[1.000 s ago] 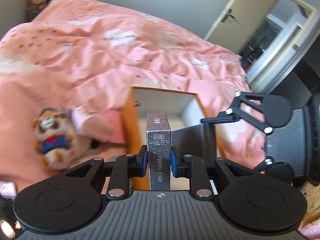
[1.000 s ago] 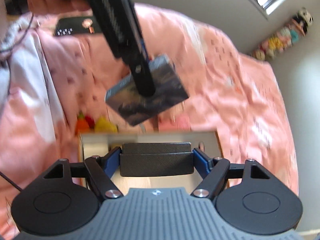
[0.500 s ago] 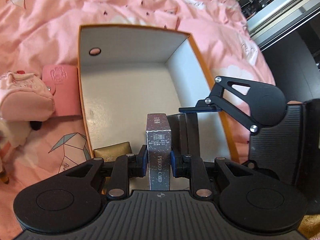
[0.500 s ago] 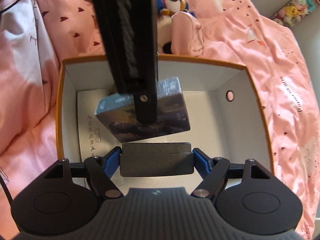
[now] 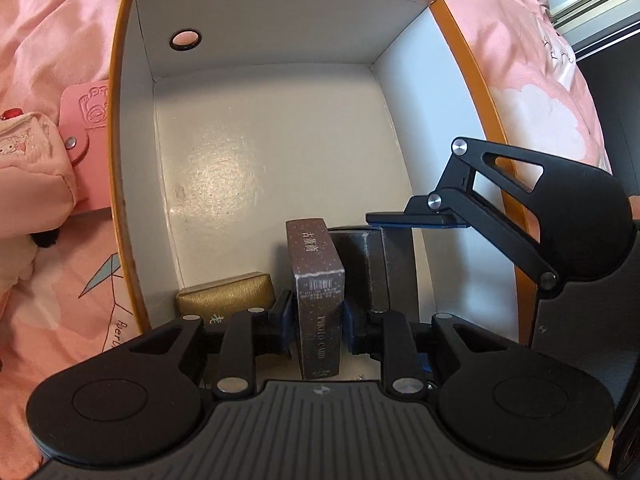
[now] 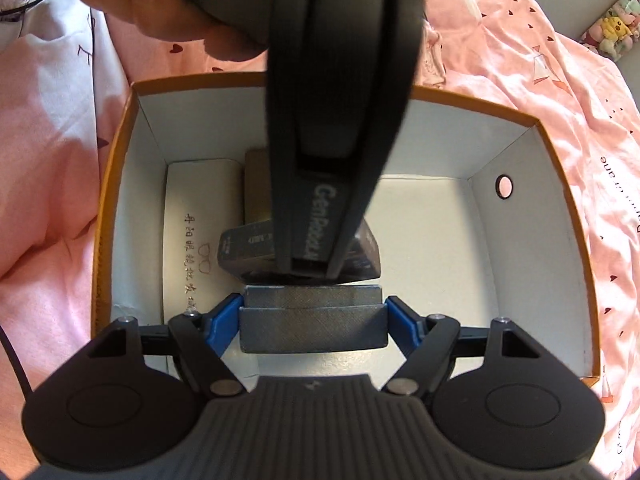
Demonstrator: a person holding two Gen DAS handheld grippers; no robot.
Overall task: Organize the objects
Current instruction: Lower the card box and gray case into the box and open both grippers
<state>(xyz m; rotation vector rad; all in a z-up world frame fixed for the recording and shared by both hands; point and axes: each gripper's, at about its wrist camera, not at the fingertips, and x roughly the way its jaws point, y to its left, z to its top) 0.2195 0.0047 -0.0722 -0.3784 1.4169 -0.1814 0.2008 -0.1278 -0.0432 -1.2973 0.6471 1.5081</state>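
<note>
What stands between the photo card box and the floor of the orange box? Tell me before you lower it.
Nothing visible blocks it. The left gripper holds the photo card box inside the orange box, with bare floor ahead. The gold box sits beside it on one side, and the right gripper's dark grey case on the other.

You get bright, even daylight in both views — a soft glare patch sits on the white floor of the box [image 5: 216, 168]. Fisheye bending curves the box rim and edges. In the right wrist view the left gripper [image 6: 320, 272] looms close — blurred, shadowing what lies beneath.
</note>
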